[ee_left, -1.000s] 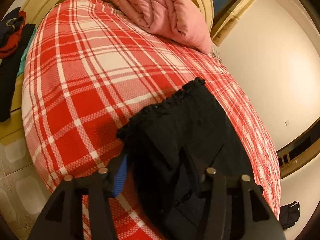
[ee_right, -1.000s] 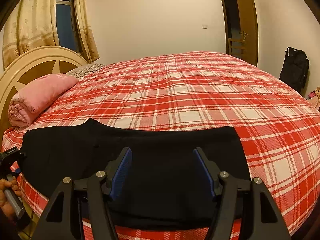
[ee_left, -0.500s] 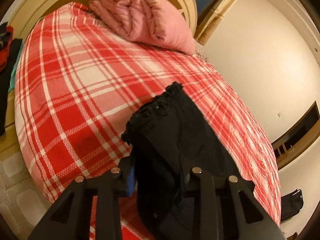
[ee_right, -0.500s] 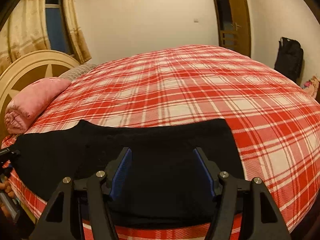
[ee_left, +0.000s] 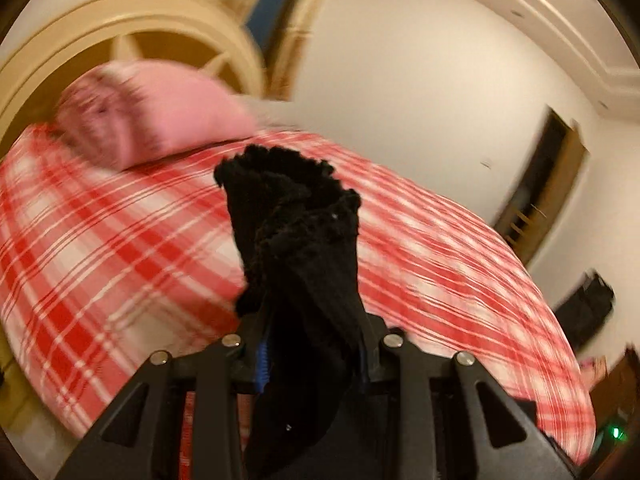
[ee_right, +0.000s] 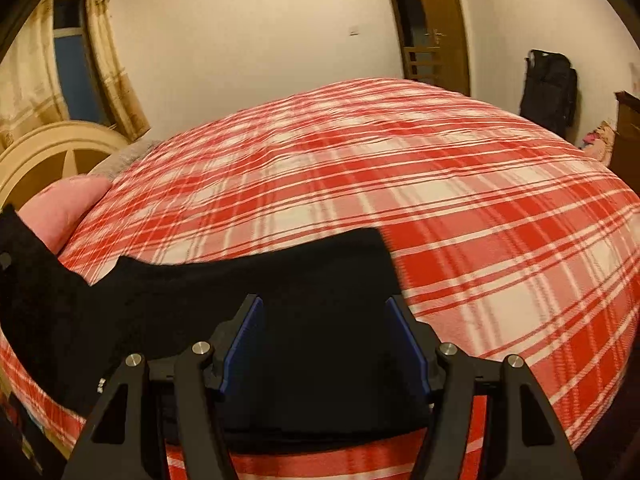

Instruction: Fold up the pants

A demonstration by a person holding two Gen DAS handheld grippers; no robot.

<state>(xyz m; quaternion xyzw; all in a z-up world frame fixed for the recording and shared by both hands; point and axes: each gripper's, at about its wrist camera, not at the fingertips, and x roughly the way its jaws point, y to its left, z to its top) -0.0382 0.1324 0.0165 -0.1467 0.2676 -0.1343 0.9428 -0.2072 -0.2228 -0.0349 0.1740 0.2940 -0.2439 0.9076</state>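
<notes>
The black pants point(ee_right: 288, 280) lie along the near edge of the red plaid bed point(ee_right: 440, 200). My left gripper point(ee_left: 312, 344) is shut on one end of them. That end, with its frilly hem point(ee_left: 288, 184), stands bunched up between the fingers, lifted off the bed point(ee_left: 100, 248). In the right wrist view this raised end climbs toward the left edge. My right gripper point(ee_right: 324, 320) hovers open over the other end of the pants, with both blue pads point(ee_right: 244, 340) apart and black cloth below them.
A rolled pink blanket point(ee_left: 152, 120) lies at the cream headboard point(ee_left: 120, 28). Curtains and a window point(ee_right: 76, 68) are at the back left. A wooden door point(ee_right: 436, 28) and a black bag point(ee_right: 548, 84) stand against the far wall. The bed beyond the pants is bare plaid.
My left gripper has shut on the pants' hem end, then lifted it up off the bed while rolling. The right gripper has slid sideways along the pants and stays open.
</notes>
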